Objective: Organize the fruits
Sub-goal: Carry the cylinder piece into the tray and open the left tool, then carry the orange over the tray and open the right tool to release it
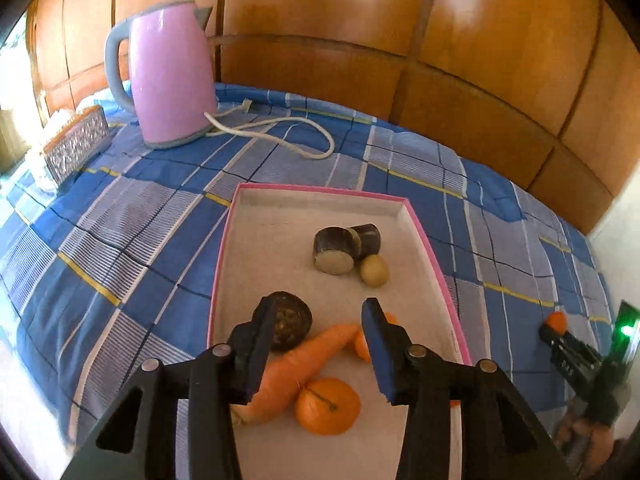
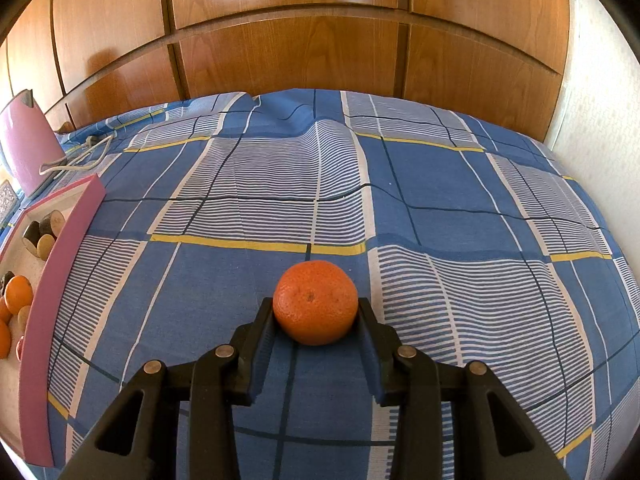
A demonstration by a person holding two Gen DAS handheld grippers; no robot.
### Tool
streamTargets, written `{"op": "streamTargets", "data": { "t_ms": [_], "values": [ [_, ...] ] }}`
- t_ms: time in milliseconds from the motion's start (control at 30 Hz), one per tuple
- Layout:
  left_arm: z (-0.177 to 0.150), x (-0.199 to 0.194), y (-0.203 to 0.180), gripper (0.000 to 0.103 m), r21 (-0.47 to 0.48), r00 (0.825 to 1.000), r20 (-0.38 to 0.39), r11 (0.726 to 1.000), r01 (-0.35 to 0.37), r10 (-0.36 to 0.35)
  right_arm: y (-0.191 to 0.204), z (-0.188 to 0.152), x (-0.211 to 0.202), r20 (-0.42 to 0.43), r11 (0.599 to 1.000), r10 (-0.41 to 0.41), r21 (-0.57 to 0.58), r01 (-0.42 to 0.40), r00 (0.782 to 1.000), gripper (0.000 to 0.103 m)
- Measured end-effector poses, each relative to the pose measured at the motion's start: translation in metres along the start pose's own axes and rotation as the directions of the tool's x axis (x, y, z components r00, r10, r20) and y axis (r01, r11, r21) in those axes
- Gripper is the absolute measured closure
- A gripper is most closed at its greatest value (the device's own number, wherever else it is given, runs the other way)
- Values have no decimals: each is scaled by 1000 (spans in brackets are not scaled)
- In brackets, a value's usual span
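My right gripper (image 2: 316, 312) is shut on a tangerine (image 2: 315, 302) over the blue checked cloth; it also shows at the far right of the left wrist view (image 1: 557, 322). My left gripper (image 1: 318, 314) is open and empty above a pink-rimmed white tray (image 1: 436, 264). In the tray lie a carrot (image 1: 296, 364), a tangerine (image 1: 328, 405), another tangerine (image 1: 363, 345) partly hidden by a finger, a dark round piece (image 1: 289, 320), two dark sugarcane pieces (image 1: 334, 250) and a small yellowish fruit (image 1: 374, 270).
A pink kettle (image 1: 170, 76) with a white cord (image 1: 276, 130) stands at the back left. A patterned box (image 1: 76, 144) sits left of it. A wooden wall (image 2: 300, 40) runs behind the bed. The tray's edge (image 2: 52, 280) is left of my right gripper.
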State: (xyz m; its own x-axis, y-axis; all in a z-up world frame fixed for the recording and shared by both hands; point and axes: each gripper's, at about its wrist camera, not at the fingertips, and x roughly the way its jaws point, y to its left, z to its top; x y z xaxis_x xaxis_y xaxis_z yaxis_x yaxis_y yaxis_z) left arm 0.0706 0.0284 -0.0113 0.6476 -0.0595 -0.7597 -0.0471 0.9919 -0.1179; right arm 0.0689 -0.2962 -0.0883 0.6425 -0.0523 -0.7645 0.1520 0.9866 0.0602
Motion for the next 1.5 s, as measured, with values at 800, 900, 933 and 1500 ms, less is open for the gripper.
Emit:
{"op": "streamTargets", "data": {
  "t_ms": [800,900,933,1500],
  "values": [
    [-34,-35,3,49,15,1000,17,1000,20,-20,14,5,-17,-13,997,49,-51,-49,999,65],
    [-35,-35,6,49,5,1000,14,1000,21,-21,33,10,-31,-6,989,120,-91,-120,993,65],
    [-35,-36,7,49,2,1000,16,1000,22,-23,38,11,-33,-8,985,136,-103,-136,991,65],
    [-35,-41,29,48,-40,999,38,999,13,-12,170,22,-65,-90,842,374,-383,-378,923,65]
  ]
}}
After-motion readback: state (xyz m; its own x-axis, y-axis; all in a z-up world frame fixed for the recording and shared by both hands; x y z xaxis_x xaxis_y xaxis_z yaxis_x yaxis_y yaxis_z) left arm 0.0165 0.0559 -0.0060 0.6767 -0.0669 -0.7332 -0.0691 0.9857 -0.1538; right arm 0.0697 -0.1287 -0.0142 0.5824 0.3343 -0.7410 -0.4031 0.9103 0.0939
